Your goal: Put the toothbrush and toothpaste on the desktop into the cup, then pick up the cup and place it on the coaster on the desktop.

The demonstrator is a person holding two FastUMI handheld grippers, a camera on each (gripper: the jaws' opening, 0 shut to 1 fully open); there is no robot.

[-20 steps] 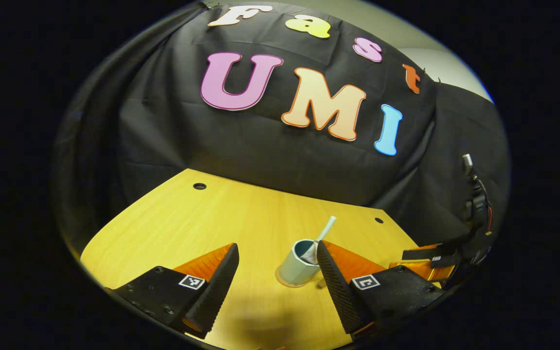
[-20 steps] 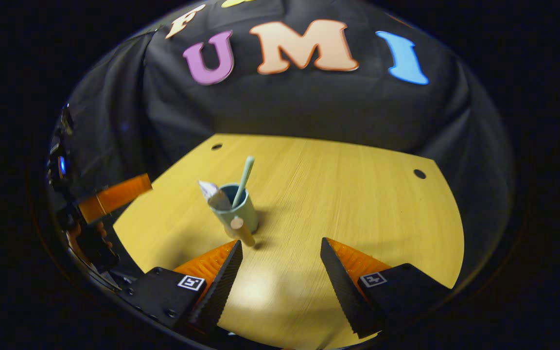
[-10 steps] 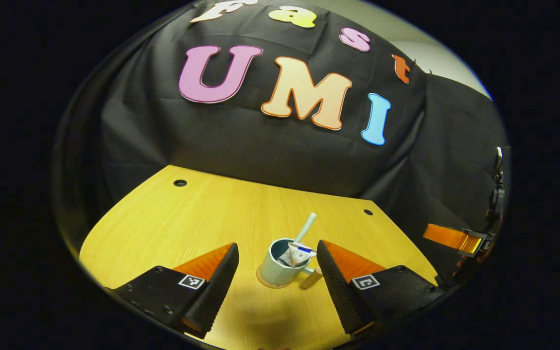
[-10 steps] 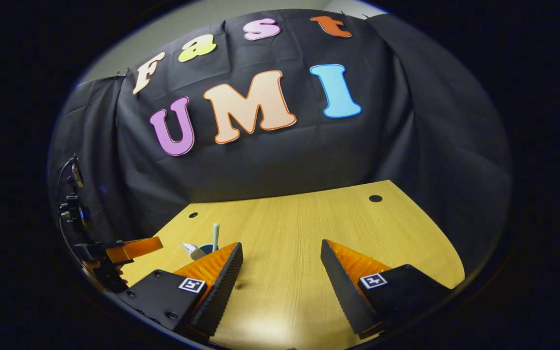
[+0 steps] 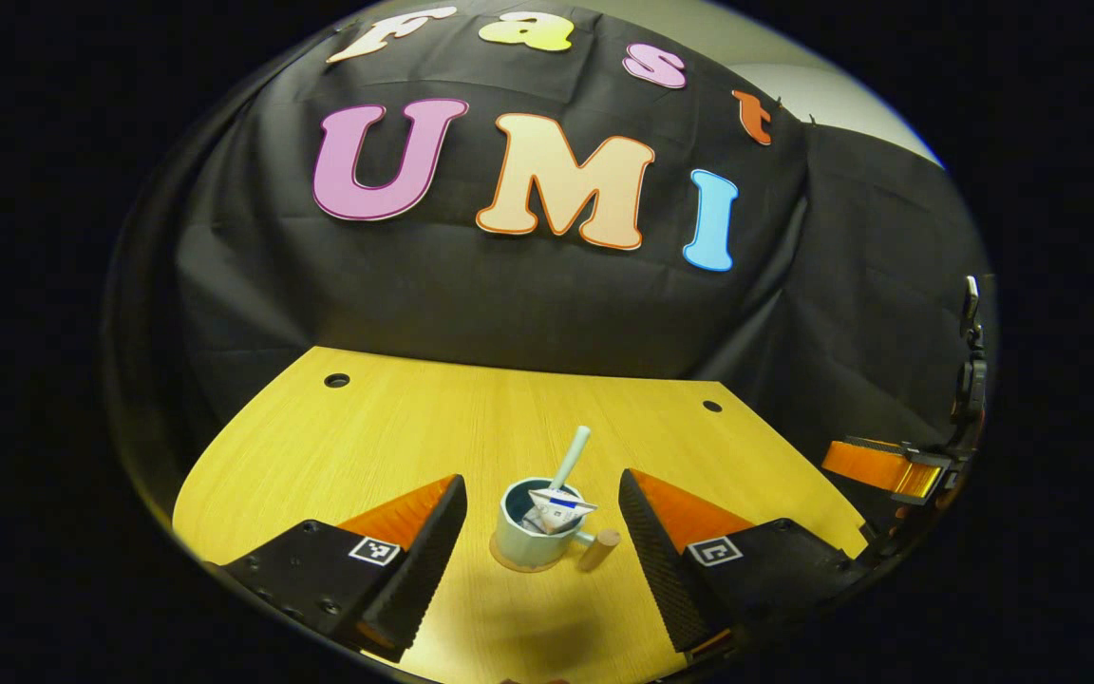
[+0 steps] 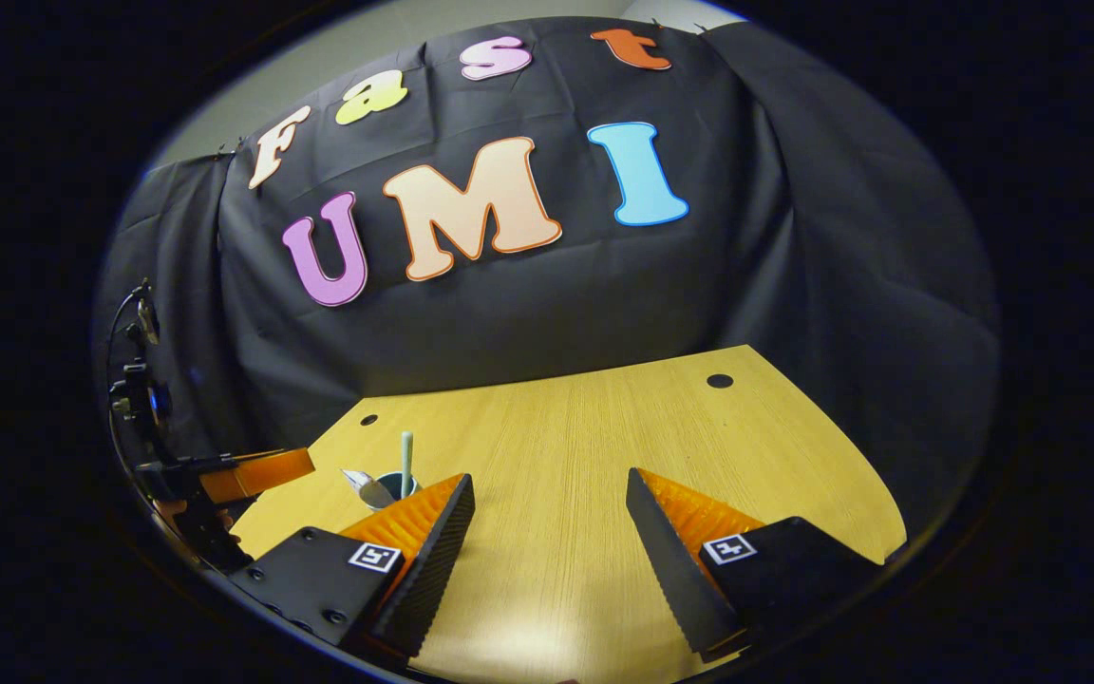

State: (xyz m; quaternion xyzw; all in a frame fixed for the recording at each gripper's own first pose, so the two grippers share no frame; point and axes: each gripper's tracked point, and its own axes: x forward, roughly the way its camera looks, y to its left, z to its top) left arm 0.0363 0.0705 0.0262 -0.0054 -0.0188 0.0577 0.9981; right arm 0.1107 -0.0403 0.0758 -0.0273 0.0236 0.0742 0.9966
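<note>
The cup stands upright on the coaster, out on the yellow desk. Just a thin edge of the coaster peeks out under the cup. The brush sticks up out of the cup and leans a little to the right. The paste is in the cup too — its flat crimped end pokes up over the rim. The cup has a handle with a wooden tip, and it points to the right in the left gripper view.

The left gripper hangs near the cup with its two fingers spread wide. The cup shows in the gap between them, a bit farther off, and neither finger touches it. The gripper holds nothing.

The right gripper is well apart from the cup, over a bare part of the desk. Its fingers are spread wide too and grip nothing. In the right gripper view the cup sits far off to the left, half hidden behind one finger, with the brush standing up straight and the paste tilted to the left.

Each view also catches the other gripper at its edge — the left gripper at the left of the right gripper view, the right gripper at the right of the left gripper view.

Two small round holes sit near the back of the desk.
</note>
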